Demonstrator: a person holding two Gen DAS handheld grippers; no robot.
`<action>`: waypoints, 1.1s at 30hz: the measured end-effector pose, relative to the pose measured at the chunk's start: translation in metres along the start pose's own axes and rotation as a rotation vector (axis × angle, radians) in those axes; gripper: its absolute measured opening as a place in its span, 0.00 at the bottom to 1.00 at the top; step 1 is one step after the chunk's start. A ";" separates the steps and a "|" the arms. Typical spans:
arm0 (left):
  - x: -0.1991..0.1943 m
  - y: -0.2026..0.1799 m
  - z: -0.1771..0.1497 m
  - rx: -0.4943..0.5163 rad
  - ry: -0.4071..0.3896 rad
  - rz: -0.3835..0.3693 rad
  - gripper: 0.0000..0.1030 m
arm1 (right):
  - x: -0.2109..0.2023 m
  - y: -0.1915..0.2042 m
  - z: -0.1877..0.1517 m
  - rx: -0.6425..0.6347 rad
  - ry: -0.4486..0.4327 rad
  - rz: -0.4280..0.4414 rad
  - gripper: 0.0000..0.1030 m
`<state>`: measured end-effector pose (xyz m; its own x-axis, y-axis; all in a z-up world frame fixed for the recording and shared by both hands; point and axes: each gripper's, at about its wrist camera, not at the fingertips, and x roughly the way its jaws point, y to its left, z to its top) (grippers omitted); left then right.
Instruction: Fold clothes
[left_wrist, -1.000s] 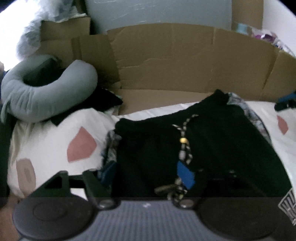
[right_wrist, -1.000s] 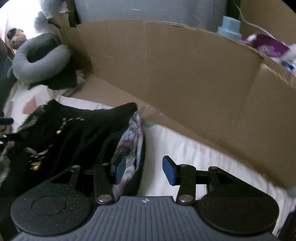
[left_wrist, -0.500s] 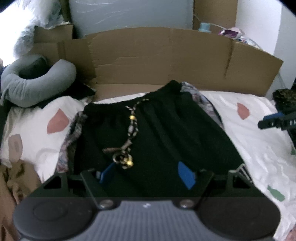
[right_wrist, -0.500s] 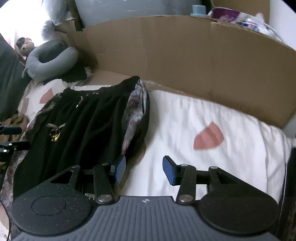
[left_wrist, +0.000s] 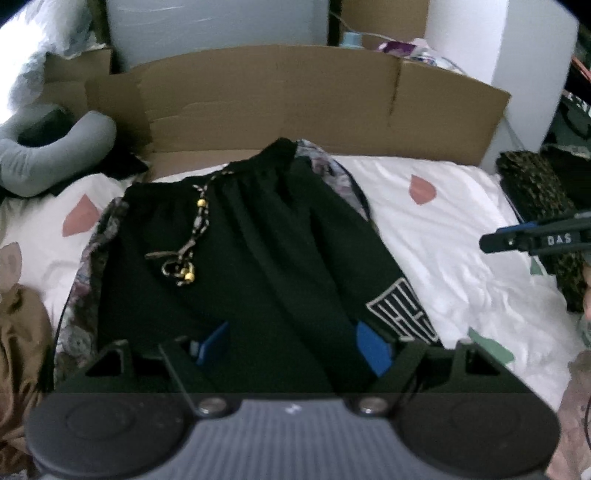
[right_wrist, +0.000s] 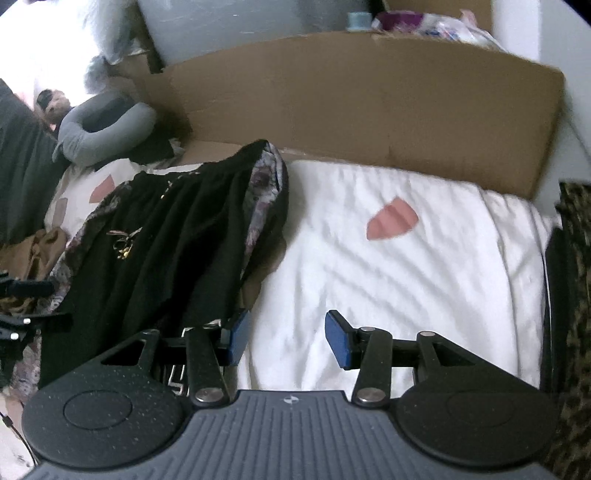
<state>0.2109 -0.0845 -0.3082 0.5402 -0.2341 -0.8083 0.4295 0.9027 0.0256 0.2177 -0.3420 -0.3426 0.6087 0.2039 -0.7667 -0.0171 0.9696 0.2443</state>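
Observation:
Black shorts (left_wrist: 258, 258) with a beaded drawstring (left_wrist: 199, 225) and a white printed logo (left_wrist: 402, 310) lie flat on the white sheet (left_wrist: 443, 240). Floral cloth (left_wrist: 92, 251) shows along both sides of them. My left gripper (left_wrist: 291, 347) hovers open over the hem end, with nothing pinched between its blue pads. In the right wrist view the shorts (right_wrist: 166, 240) fill the left side. My right gripper (right_wrist: 287, 338) stands open over bare sheet (right_wrist: 388, 277), its left pad by the shorts' right edge. Each gripper shows at the edge of the other's view.
A cardboard wall (left_wrist: 314, 99) stands behind the bed. A grey neck pillow (left_wrist: 55, 155) lies at the back left and brown cloth (left_wrist: 18, 350) at the near left. Leopard-print fabric (right_wrist: 576, 295) borders the bed's right side.
Both grippers have drawn back from the waistband end toward the hem, so the whole shorts and more of the sheet now show. The jaws kept their width, and the shorts lie still.

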 end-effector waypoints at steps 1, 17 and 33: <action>-0.001 -0.004 -0.001 -0.003 0.002 -0.006 0.76 | -0.002 0.000 -0.003 0.008 0.005 0.002 0.50; 0.011 -0.053 -0.029 -0.126 0.027 -0.150 0.71 | -0.003 -0.009 -0.054 0.055 0.073 0.004 0.50; 0.043 -0.104 -0.069 0.007 0.159 -0.293 0.71 | -0.001 -0.024 -0.094 0.084 0.170 -0.014 0.50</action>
<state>0.1395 -0.1630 -0.3867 0.2729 -0.4238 -0.8637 0.5555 0.8024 -0.2182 0.1436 -0.3527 -0.4036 0.4651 0.2176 -0.8581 0.0613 0.9591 0.2764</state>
